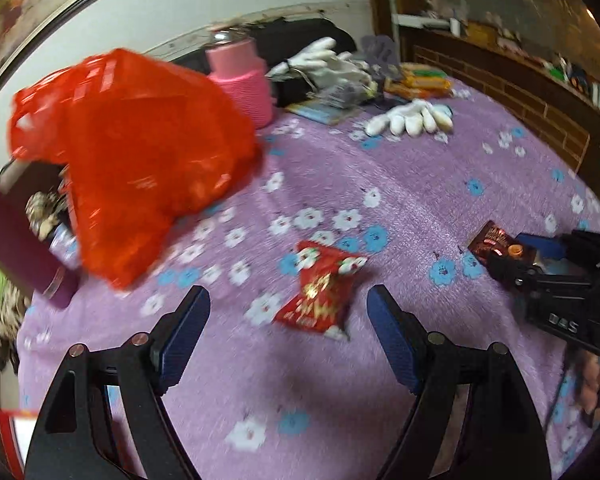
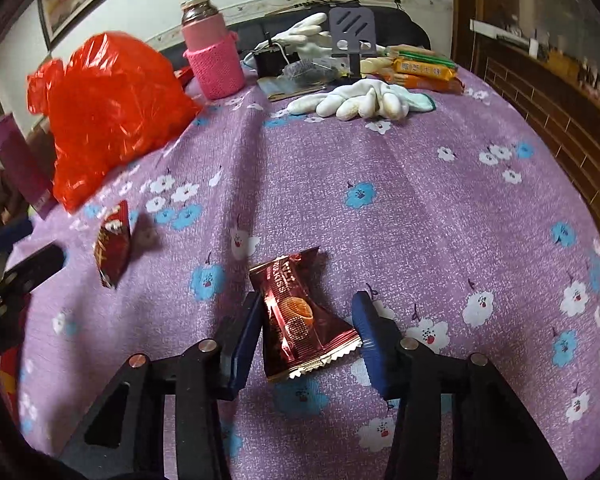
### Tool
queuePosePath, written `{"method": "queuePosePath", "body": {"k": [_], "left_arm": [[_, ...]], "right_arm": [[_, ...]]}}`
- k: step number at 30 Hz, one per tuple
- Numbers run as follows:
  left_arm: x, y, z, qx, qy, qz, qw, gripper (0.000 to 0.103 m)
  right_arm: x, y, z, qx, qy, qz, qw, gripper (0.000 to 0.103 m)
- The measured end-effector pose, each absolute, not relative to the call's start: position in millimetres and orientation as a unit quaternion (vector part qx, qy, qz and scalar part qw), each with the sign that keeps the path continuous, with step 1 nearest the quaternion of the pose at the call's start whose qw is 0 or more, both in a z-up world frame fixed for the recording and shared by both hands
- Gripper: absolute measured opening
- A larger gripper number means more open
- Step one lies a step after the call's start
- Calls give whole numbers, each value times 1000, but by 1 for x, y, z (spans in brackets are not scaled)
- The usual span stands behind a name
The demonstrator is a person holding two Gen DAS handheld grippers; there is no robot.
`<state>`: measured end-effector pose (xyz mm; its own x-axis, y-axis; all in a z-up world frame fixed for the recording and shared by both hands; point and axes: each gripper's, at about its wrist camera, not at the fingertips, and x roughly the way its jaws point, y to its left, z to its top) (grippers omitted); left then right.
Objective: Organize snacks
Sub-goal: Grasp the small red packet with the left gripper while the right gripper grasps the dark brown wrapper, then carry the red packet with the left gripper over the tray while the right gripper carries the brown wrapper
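A red snack packet [image 1: 320,292] lies flat on the purple flowered tablecloth [image 1: 400,184], just ahead of and between the fingers of my left gripper [image 1: 289,300], which stands open and touches nothing. In the right wrist view a dark brown biscuit packet [image 2: 300,316] lies between the fingers of my right gripper [image 2: 308,306]; the left pad is at the packet's edge, the right pad near its crimped corner, and the wrapper is not squeezed. The same red packet [image 2: 112,248] appears far left there. The right gripper [image 1: 540,276] and brown packet [image 1: 500,246] also show in the left view.
A red plastic bag [image 2: 108,112] sits at the back left beside a pink sleeved bottle [image 2: 214,56] and a purple flask [image 2: 16,160]. White gloves [image 2: 360,100] and orange biscuit packs [image 2: 424,68] lie at the far edge. A brick wall [image 2: 572,132] runs along the right.
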<state>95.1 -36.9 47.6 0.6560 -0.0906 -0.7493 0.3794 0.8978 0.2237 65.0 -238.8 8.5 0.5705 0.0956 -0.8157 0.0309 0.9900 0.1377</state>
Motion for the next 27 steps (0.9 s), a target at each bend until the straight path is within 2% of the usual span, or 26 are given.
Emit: {"method": "queuePosePath", "body": {"k": [3, 11, 13, 15, 16, 22, 23, 27], "left_arm": [[106, -46, 34, 199, 400, -147, 883, 81], [130, -46, 15, 162, 426, -158, 876, 80], [130, -44, 12, 157, 426, -157, 877, 67], [128, -42, 13, 143, 425, -167, 878, 41], [127, -43, 13, 142, 423, -170, 878, 37], [120, -39, 14, 123, 426, -172, 880, 29], [116, -36, 15, 116, 426, -175, 880, 29], [102, -29, 15, 101, 432, -171, 880, 29]], "right_arm": [[65, -238, 9, 66, 461, 16, 885, 45], [66, -236, 10, 61, 463, 15, 884, 42], [66, -237, 10, 65, 463, 16, 884, 42], [66, -237, 10, 67, 463, 16, 883, 42], [67, -237, 10, 67, 463, 16, 884, 42], [65, -240, 11, 83, 463, 27, 882, 34], [66, -242, 11, 92, 464, 32, 880, 26], [65, -245, 11, 109, 469, 43, 876, 26]]}}
